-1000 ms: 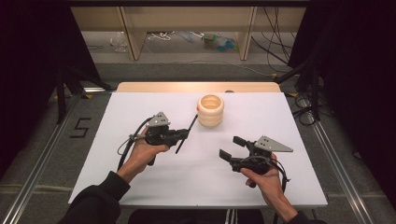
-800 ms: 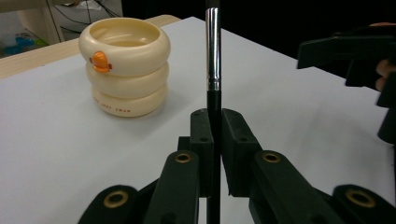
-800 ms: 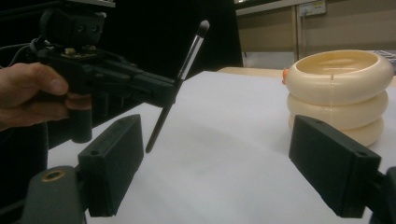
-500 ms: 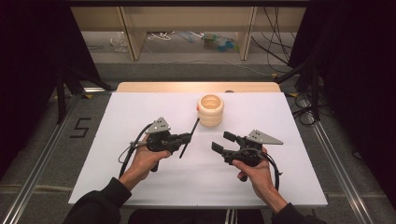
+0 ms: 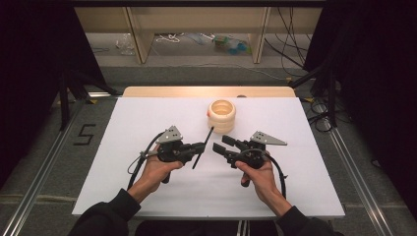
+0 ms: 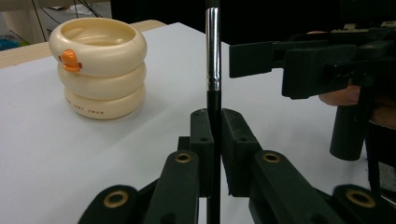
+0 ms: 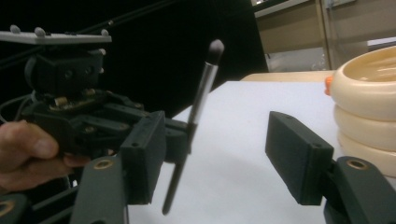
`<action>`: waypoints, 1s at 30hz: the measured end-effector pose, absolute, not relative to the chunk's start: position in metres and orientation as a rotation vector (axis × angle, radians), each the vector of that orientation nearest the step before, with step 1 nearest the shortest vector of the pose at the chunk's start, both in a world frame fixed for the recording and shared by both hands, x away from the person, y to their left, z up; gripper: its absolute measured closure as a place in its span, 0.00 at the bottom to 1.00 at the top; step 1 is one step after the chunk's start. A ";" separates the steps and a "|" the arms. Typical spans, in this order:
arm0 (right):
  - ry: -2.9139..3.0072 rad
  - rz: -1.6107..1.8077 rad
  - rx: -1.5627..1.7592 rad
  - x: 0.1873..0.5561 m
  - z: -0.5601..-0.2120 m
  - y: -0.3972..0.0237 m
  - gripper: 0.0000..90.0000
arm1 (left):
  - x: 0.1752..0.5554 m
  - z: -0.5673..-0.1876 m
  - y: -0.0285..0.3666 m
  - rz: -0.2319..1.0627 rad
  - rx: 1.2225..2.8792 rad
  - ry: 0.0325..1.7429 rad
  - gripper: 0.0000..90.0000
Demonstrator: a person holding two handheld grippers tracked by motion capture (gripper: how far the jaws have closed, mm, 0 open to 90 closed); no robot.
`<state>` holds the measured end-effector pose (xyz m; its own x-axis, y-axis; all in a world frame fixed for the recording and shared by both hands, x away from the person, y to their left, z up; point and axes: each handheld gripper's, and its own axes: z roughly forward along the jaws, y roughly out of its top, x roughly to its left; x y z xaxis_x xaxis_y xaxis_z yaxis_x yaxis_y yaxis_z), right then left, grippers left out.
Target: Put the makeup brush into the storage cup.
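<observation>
Our left tongs (image 5: 200,146) sit at about nine o'clock from centre, jaws closed together and pointing toward three o'clock, our left hand (image 5: 156,169) wrapped around the grip with the forearm coming in from seven o'clock. Our right tongs (image 5: 222,144) face them from three o'clock, jaws spread wide apart, held by our right hand (image 5: 256,173), the forearm entering from five o'clock.

There is one white table (image 5: 147,118), and on it stands one cream ringed cup (image 5: 222,116) built of three stacked rings, bearing one small orange duck figure (image 6: 68,60). There is one makeup brush (image 5: 202,147) with one silver ferrule (image 6: 212,46). Two handheld grippers are present, the left gripper (image 5: 202,146) and the right gripper (image 5: 222,144), each carrying one grey three-cornered plate. Two hands hold them.
</observation>
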<state>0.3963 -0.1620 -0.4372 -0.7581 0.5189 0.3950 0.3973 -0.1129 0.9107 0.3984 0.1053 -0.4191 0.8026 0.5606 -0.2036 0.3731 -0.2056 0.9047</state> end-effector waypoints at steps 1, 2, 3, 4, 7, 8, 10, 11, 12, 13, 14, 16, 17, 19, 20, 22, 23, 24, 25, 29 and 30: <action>2.028 2.020 1.052 0.396 -0.437 -0.162 0.45 | 0.398 -0.419 0.105 0.198 1.830 0.709 0.93; 2.020 2.035 1.059 0.397 -0.437 -0.160 0.46 | 0.398 -0.419 0.104 0.202 1.832 0.703 0.93; 2.029 2.032 1.071 0.397 -0.437 -0.159 0.47 | 0.398 -0.419 0.104 0.201 1.833 0.699 0.93; 2.024 2.040 1.069 0.398 -0.436 -0.157 0.48 | 0.397 -0.419 0.103 0.202 1.829 0.705 0.93; 2.029 2.058 1.061 0.400 -0.436 -0.153 0.51 | 0.396 -0.419 0.102 0.206 1.831 0.695 0.93; 2.029 2.058 1.061 0.400 -0.436 -0.153 0.51 | 0.396 -0.419 0.102 0.206 1.832 0.700 0.93; 2.028 2.078 1.067 0.402 -0.436 -0.151 0.55 | 0.396 -0.419 0.101 0.207 1.829 0.698 0.93; 2.025 2.091 1.082 0.402 -0.436 -0.151 0.55 | 0.395 -0.419 0.100 0.203 1.826 0.703 0.93; 2.019 2.099 1.088 0.403 -0.437 -0.150 0.57 | 0.394 -0.419 0.100 0.199 1.823 0.699 0.93; 2.023 2.095 1.081 0.404 -0.437 -0.150 0.59 | 0.394 -0.419 0.100 0.199 1.823 0.699 0.93; 2.019 2.106 1.095 0.404 -0.437 -0.150 0.60 | 0.393 -0.418 0.099 0.205 1.822 0.697 0.93; 2.013 2.127 1.101 0.405 -0.437 -0.150 0.62 | 0.393 -0.418 0.097 0.198 1.822 0.693 0.93; 2.005 2.135 1.109 0.405 -0.437 -0.149 0.63 | 0.393 -0.418 0.097 0.197 1.822 0.689 0.93; 2.006 2.148 1.108 0.406 -0.437 -0.149 0.65 | 0.392 -0.418 0.096 0.200 1.824 0.686 0.93; 2.005 2.154 1.106 0.406 -0.437 -0.149 0.67 | 0.392 -0.418 0.096 0.199 1.822 0.687 0.93; 2.010 2.149 1.115 0.406 -0.437 -0.148 0.68 | 0.392 -0.418 0.096 0.203 1.819 0.688 0.93; 2.009 2.161 1.114 0.407 -0.437 -0.148 0.70 | 0.391 -0.417 0.096 0.198 1.817 0.689 0.93; 2.009 2.164 1.112 0.407 -0.438 -0.148 0.70 | 0.391 -0.417 0.095 0.199 1.817 0.684 0.93; 2.009 2.168 1.109 0.407 -0.438 -0.147 0.71 | 0.391 -0.417 0.095 0.200 1.819 0.681 0.93; 2.021 2.168 1.134 0.407 -0.437 -0.146 0.75 | 0.391 -0.418 0.094 0.194 1.823 0.674 0.93; 2.016 2.180 1.128 0.407 -0.438 -0.146 0.76 | 0.391 -0.418 0.094 0.194 1.823 0.674 0.93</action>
<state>0.4071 -0.1457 -0.4378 -0.7472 0.4268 0.5095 0.4746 -0.1939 0.8586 0.3905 0.0939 -0.4175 0.8228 0.5344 -0.1934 0.3506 -0.2095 0.9128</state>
